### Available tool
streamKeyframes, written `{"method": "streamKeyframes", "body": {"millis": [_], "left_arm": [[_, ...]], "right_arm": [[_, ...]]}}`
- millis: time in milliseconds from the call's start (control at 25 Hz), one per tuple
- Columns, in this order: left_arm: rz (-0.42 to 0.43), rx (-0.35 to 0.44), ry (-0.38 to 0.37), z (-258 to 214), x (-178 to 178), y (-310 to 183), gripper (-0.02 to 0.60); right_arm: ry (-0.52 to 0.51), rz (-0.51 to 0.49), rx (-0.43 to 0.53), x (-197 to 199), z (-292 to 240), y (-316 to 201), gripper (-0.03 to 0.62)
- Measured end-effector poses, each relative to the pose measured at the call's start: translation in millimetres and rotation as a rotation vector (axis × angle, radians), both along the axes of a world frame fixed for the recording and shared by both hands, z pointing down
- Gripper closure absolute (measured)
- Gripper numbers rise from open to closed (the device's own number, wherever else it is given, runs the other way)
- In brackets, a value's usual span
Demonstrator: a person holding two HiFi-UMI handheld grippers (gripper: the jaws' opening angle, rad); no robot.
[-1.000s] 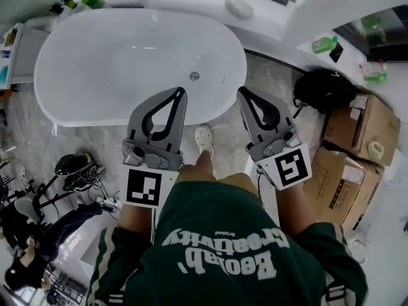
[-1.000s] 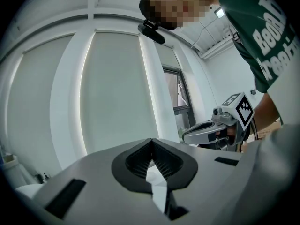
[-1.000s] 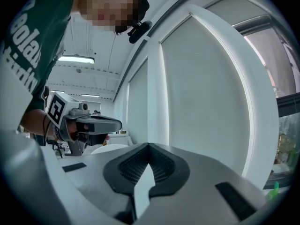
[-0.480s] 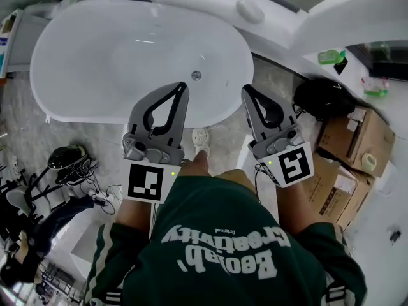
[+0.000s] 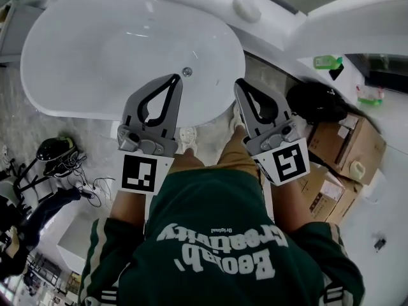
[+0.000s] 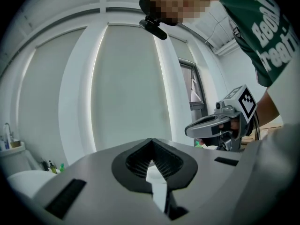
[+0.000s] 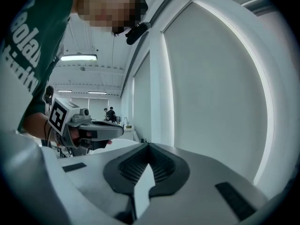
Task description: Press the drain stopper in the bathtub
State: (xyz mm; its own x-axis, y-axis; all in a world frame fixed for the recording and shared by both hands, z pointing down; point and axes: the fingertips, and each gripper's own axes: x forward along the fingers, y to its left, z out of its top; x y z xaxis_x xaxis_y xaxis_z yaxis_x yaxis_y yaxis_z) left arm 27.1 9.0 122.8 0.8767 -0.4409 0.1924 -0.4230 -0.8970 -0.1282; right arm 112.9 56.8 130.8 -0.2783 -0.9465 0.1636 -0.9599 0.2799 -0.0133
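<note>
We hold both grippers out at the near rim of the white bathtub [image 5: 70, 107], which fills the head view from 10 to 12 o'clock. The left gripper [image 5: 176, 77] has its jaws brought together at the tips with nothing between them. The right gripper [image 5: 238, 83], at its 3 o'clock, is likewise closed and empty. The drain stopper [image 5: 187, 71], a small round metal disc on the tub floor, shows just past the left gripper's tip, at about 1 o'clock from it. Cardboard boxes [image 5: 350, 148] stand at 3 o'clock, with a black bag [image 5: 312, 101] just beside them
</note>
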Motion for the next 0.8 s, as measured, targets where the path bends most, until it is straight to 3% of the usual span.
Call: {"method": "streamKeyframes", "body": {"millis": [240,400,480,640,800], "left_arm": [[-0.164,0.011,-0.047,18,34,-15,0.575],[-0.29,0.016,-0.125,32,60,-18,0.575],[-0.338,0.011,-0.14,36,66,-15,0.575],[-0.338,0.008,-0.157,37,66,-8,0.575],[-0.306,0.058,-0.122,15,56,-9,0.575]], "right_arm": [[-0.034,-0.189,0.012,32,19,-30,0.583],[-0.07,-0.32,-0.05,63,36,-43,0.583],[-0.042,-0.386,-0.054,75,41,-48,0.583],[-0.029,-0.374,0.021,82,29,-57,0.582],[-0.017,-0.33,0.053,69,13,-56,0.582]]}}
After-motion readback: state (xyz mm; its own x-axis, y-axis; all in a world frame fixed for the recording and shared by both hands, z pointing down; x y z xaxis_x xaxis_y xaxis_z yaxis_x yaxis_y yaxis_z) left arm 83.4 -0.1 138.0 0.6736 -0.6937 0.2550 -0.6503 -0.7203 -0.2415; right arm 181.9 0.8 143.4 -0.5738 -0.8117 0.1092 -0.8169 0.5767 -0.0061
